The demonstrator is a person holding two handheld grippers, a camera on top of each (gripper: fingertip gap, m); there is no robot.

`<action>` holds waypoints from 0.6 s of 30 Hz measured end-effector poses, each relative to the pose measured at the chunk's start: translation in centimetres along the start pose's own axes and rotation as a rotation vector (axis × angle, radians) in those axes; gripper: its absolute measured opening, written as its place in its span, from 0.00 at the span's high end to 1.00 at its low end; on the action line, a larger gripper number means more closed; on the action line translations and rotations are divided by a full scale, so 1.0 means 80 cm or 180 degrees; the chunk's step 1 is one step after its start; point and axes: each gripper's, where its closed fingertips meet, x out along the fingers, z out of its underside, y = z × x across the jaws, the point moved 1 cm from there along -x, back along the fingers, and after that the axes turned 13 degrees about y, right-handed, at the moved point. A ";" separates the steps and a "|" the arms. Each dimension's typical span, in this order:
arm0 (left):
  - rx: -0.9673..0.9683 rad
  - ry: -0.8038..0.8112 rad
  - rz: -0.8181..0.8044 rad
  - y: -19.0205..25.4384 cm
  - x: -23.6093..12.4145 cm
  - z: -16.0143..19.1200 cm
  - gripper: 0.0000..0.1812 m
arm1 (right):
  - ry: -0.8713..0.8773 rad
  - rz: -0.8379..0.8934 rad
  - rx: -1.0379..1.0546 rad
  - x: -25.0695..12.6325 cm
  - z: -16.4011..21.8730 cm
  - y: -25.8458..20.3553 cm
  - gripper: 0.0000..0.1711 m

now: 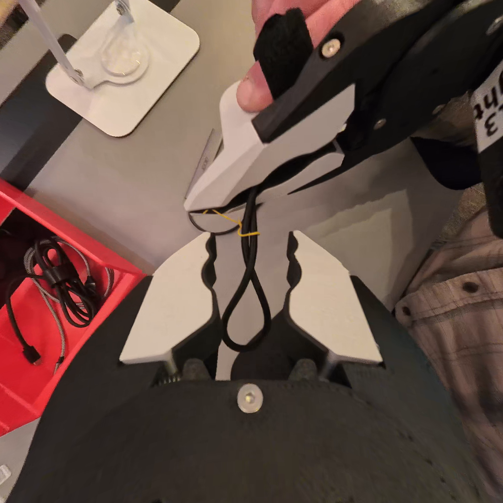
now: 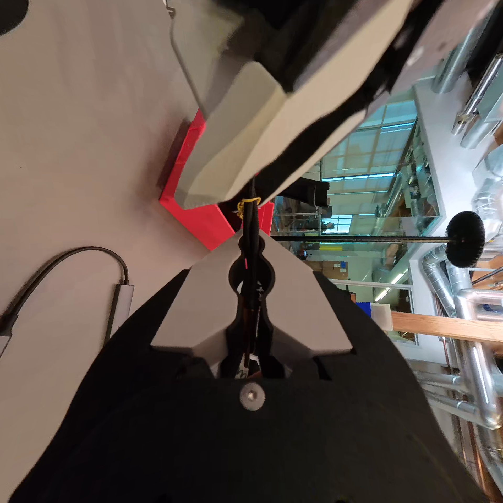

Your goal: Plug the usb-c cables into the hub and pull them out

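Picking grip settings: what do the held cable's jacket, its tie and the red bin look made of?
Black cable: smooth matte jacket, likely rubber or PVC; it bends in a soft loop, no weave showing.
Yellow tie: thin and kinked, twisted round the cable, probably a plastic-coated wire twist tie.
Red bin: rigid opaque plastic by the look, flat walls, matte with faint sheen; possibly 3D printed, cannot tell.

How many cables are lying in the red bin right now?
2: a black cable coiled in the middle, and a grey braided cable looped around it. The dark far compartment of the red bin may hide more.
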 end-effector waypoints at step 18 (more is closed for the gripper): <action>-0.0691 0.0471 0.0563 0.001 -0.012 -0.004 1.00 | 0.0257 0.0498 0.0313 -0.022 -0.014 0.045 0.80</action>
